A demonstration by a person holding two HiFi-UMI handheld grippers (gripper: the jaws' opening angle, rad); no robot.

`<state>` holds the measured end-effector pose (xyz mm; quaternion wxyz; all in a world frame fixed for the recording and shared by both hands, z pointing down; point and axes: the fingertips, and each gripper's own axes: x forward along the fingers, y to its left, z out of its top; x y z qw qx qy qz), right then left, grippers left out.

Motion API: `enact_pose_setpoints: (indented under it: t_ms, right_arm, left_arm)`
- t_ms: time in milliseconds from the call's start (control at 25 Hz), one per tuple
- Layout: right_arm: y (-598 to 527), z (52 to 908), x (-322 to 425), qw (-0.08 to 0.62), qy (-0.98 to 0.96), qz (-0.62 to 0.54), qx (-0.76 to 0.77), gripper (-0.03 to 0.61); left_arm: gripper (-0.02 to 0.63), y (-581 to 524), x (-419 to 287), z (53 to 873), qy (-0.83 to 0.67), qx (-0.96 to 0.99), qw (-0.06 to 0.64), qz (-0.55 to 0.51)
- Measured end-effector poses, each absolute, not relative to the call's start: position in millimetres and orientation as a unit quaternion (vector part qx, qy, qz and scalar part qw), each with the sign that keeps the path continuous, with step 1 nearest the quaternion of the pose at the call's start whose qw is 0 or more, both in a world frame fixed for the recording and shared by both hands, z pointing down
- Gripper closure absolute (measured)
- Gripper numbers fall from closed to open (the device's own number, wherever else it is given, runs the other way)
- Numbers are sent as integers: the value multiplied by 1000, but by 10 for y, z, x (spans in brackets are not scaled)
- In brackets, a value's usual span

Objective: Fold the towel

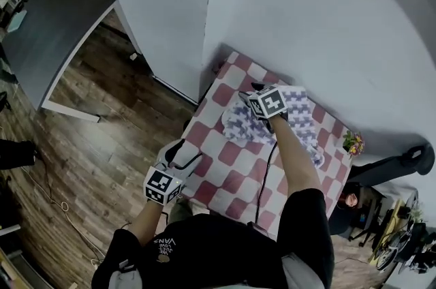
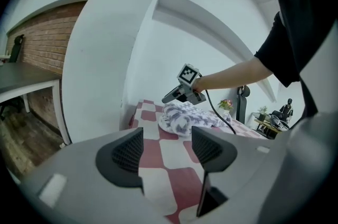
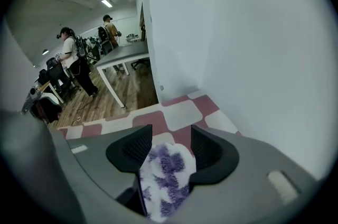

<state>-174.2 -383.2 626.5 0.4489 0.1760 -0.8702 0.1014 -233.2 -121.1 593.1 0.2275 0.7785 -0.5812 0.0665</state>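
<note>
The towel (image 1: pixel 301 114), white with a purple pattern, lies crumpled on the table's red-and-white checked cloth (image 1: pixel 228 175) near the wall. My right gripper (image 1: pixel 248 94) hangs over the towel's left end, tilted down. In the right gripper view its jaws stand wide, and the towel (image 3: pixel 166 175) shows in the gap between them without the pads pressing on it. My left gripper (image 1: pixel 185 153) is at the table's near left edge, open and empty, pointing along the cloth (image 2: pixel 174 180) toward the towel (image 2: pixel 185 117) and the right gripper (image 2: pixel 171 96).
A white wall (image 1: pixel 327 22) runs close behind the table. A small pot of flowers (image 1: pixel 352 142) stands at the table's right end. The right gripper's cable (image 1: pixel 266 172) crosses the cloth. A grey desk (image 1: pixel 48 28) and wooden floor lie to the left; people (image 3: pixel 71 59) stand far off.
</note>
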Motion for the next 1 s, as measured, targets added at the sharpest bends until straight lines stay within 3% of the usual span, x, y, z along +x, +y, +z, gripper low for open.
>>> enact_pose_setpoints:
  t_ms: [200, 360, 680, 1000]
  right_arm:
    - [-3937, 6605, -1594, 494, -839, 150, 175, 376]
    - [-3792, 6587, -1514, 495, -837, 170, 161, 515]
    - [-3490, 5683, -1373, 357, -905, 142, 184, 538]
    - [-2901, 5137, -453, 260, -913, 141, 281, 538]
  left_arm:
    - [350, -1142, -2396, 5960, -592, 767, 239, 62]
    - [350, -1127, -2439, 5964, -592, 767, 241, 61]
    - [350, -1289, -2245, 5857, -560, 795, 222, 61]
    - [350, -1392, -1827, 5757, -493, 843, 206, 70]
